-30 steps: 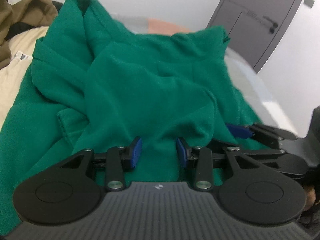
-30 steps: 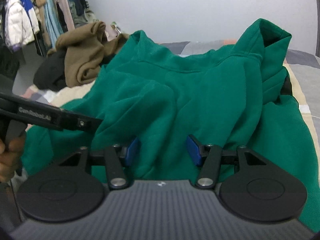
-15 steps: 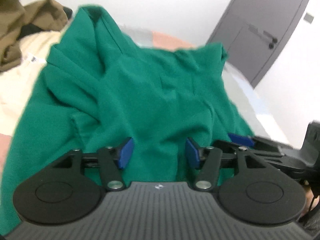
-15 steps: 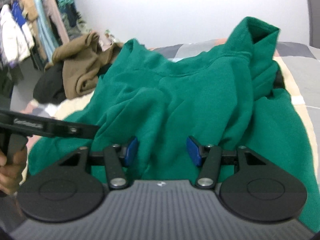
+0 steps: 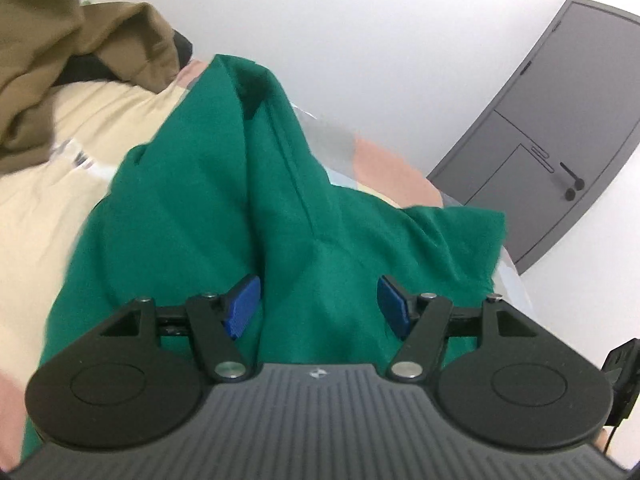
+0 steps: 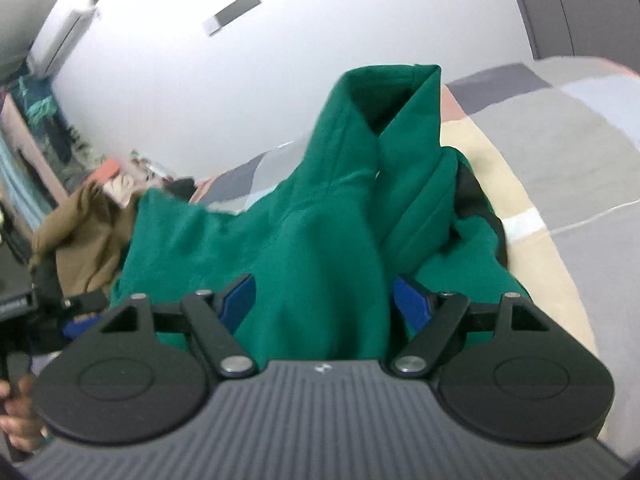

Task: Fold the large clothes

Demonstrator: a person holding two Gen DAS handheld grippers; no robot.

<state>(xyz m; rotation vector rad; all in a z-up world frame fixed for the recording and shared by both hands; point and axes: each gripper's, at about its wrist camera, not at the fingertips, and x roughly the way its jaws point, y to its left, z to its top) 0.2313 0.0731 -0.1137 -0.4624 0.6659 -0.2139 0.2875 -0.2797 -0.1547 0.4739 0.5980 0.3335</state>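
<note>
A large green sweatshirt (image 5: 224, 208) lies crumpled on a bed, its hood or collar (image 6: 392, 92) standing up at the far end. My left gripper (image 5: 318, 306) hovers low over the near part of the garment with its jaws opening; a fold of green cloth lies between the blue pads (image 5: 242, 306) without being pinched. My right gripper (image 6: 324, 300) is likewise opening, and a raised ridge of the sweatshirt (image 6: 320, 240) fills most of the gap. The left gripper (image 6: 80, 320) also shows at the left edge of the right wrist view.
A brown garment (image 5: 60, 60) is heaped on the bed's far left, also seen as a brown pile (image 6: 80, 232). The patchwork quilt (image 6: 560, 140) spreads to the right. A grey door (image 5: 560, 140) stands behind. A hand (image 6: 16, 420) grips the left tool; hanging clothes (image 6: 24, 140) line the wall.
Both pairs of jaws have spread wider over the green cloth. Both views have rolled and shifted, and each gripper has slid toward the edge of the other's view.
</note>
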